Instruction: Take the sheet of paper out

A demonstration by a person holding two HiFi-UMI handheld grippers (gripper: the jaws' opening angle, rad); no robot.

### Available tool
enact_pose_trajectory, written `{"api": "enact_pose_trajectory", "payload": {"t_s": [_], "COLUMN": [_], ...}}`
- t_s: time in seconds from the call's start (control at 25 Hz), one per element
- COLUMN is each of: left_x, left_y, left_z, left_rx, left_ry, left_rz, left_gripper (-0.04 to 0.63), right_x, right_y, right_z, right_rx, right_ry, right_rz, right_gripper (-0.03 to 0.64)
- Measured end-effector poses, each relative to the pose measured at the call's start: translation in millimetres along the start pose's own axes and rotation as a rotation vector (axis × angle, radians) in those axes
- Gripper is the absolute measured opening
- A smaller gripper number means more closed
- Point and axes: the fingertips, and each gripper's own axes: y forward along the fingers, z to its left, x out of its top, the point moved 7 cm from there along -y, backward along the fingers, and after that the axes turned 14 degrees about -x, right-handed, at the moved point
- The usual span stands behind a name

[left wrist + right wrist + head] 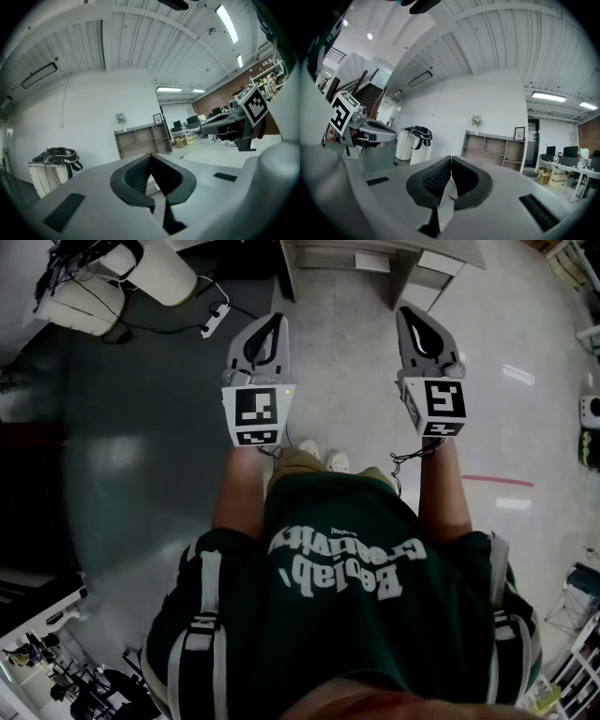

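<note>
- The sheet of paper shows in none of your views, and neither does a worktop or holder that might carry it. Where it lies cannot be told from here.
- Your left gripper has its fingers pressed tip to tip with nothing between them.
- Your right gripper is the same: fingers together and empty. The pale sliver below its pads looks to me like the gripper's own body, not paper.
- You hold both grippers level and side by side in front of your chest, over bare floor. They point toward a white wall and an open shelf unit.
- The task seems not yet begun, so finding the sheet likely comes first.
- Risk on the way: a power strip and its cable lie on the floor ahead to your left. Stepping there while you watch the grippers could snag a foot.
- Risk at the sheet: if the fingers arrive closed, they will probably push or crease the paper instead of taking it.
- Risk in the pull: a thin sheet pinched at one corner may tear or slip if something grips it.
</note>
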Motion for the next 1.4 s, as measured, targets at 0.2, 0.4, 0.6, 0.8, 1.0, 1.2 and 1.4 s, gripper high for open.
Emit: {"api": "enact_pose_trajectory", "payload": {"t_s": [0.2, 0.4, 0.6, 0.8, 1.0, 1.2, 1.4], "left_x": [-4.1, -4.8, 0.0, 2.0, 2.2, -0.6, -8.3], "left_y": [-6.1, -11.4, -9.8, -8.5, -8.2, 6.6, 26.5], "left_z": [1.4, -0.9, -6.0, -12.6, -8.0, 3.7, 20.8], "left_rx": [0.007, 0.017, 0.014, 0.015, 0.015, 0.029, 0.031], "left_ry": [-0.013, -0.022, -0.015, -0.009, 0.0, 0.015, 0.021], "left_rz": [0.002, 0.001, 0.007, 0.02, 0.036, 0.032, 0.029], "left_gripper": [0.018, 0.018, 0.018, 0.018, 0.018, 0.018, 0.018], "right_x": [-0.5, -2.6, -1.0, -4.8, -4.2, -10.0, -20.4], "right_y": [-2.8, -8.1, -10.8, -13.4, -8.6, 9.0, 35.0], "right_z": [3.9, 6.3, -2.3, -9.7, -6.5, -8.1, -10.9], "right_rx": [-0.003, 0.014, 0.015, 0.024, 0.037, 0.039, 0.031], "right_ry": [-0.004, -0.021, 0.034, 0.052, 0.054, 0.031, 0.029], "right_rz": [0.003, 0.016, -0.002, -0.017, -0.012, -0.007, 0.028], "right_gripper": [0.034, 0.034, 0.034, 0.034, 0.034, 0.034, 0.034]}}
